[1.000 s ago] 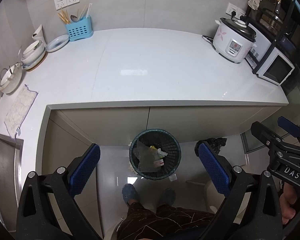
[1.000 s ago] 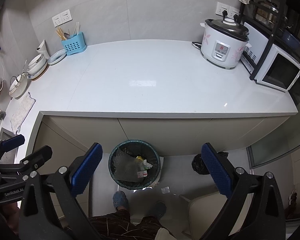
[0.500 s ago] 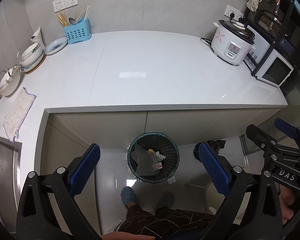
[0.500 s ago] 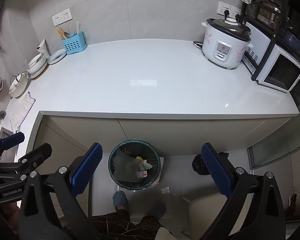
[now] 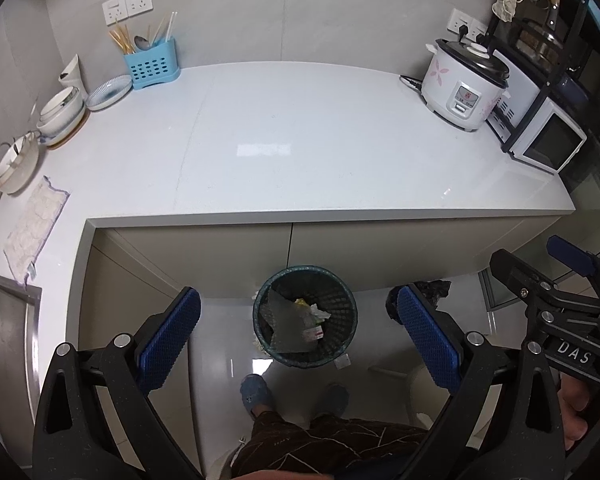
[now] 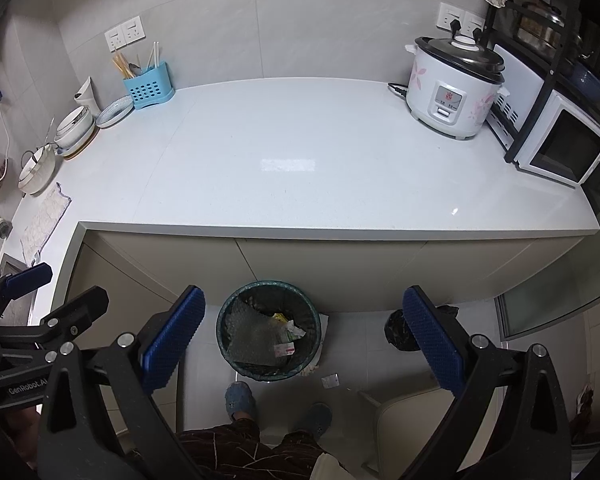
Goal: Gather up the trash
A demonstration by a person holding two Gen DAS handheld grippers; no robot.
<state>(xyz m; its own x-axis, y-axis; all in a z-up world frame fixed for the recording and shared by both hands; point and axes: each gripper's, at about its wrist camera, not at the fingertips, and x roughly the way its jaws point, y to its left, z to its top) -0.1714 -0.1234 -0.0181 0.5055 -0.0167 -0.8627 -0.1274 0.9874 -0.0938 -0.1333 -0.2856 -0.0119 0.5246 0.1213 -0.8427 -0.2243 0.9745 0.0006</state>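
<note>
Bin: round dark green mesh trash bin (image 5: 305,317) sits on the floor, low in the middle of the frame, under the white counter (image 5: 300,140).
Trash: crumpled wrappers (image 6: 286,334) lie inside it; one small scrap (image 6: 331,381) lies on the floor just beside it.
Left gripper (image 5: 298,338): blue pads spread wide, holding nothing.
Right gripper (image 6: 300,338): spread wide too, holding nothing.
Feet: blue slippers (image 5: 255,392) near the bin.

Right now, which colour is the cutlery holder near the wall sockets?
Light blue cutlery holder with small holes; clearest in the right wrist view.
</note>
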